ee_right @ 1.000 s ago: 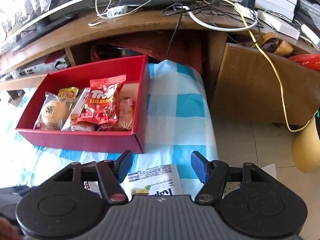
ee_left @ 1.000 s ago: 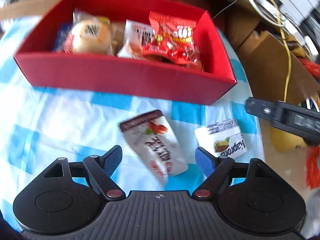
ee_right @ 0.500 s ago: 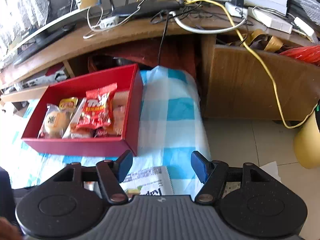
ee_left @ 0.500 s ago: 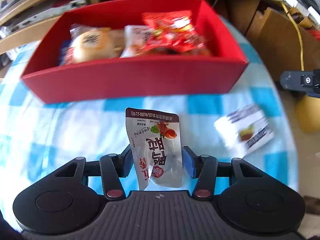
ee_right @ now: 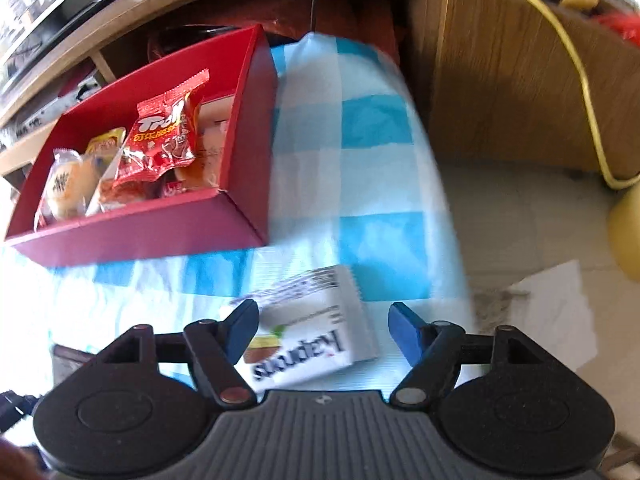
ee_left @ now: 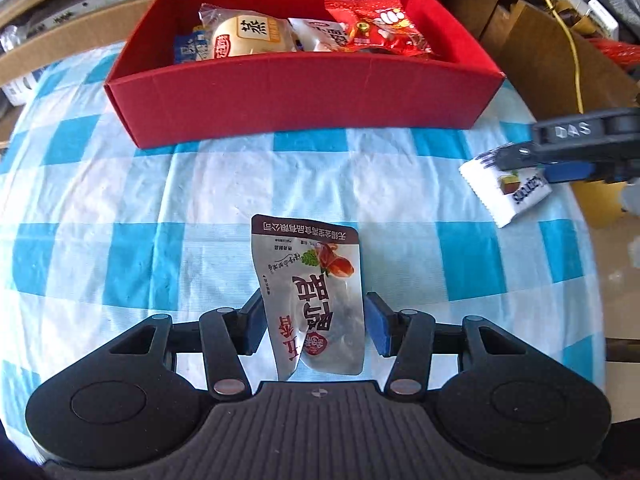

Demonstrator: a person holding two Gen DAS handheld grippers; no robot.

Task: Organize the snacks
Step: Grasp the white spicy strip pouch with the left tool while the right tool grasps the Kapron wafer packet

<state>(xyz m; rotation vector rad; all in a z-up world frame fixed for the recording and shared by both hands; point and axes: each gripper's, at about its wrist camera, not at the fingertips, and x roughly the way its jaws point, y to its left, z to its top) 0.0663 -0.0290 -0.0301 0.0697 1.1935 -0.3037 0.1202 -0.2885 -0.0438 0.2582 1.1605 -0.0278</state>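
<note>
Your left gripper (ee_left: 314,326) has its blue pads pressed on a silver foil pouch (ee_left: 310,292), glossy and creased, with a dark brown band across its far end and red printing; the pouch's near end folds under and is cut off by the gripper body, and you cannot tell whether it is lifted clear of the cloth.

Your right gripper (ee_right: 324,330) has its jaws opening, wide apart, with a white rectangular packet (ee_right: 310,332) between them; the pads do not press on it. The right wrist view is smeared by motion, so the packet's small print is unreadable, and its near edge is hidden under the gripper. In the left wrist view the same packet (ee_left: 508,190) shows a serrated edge and lies near the cloth's right border, partly covered by the right gripper (ee_left: 560,160).

The red cardboard box (ee_left: 304,92), matte and straight-walled, sits on the far part of the crinkled blue-and-white checked cloth (ee_left: 120,200). Inside it, a round pale bun in clear wrap (ee_left: 248,36), a shiny red candy bag (ee_left: 376,26) and other packets overlap, their lower parts hidden behind the near wall.
</note>
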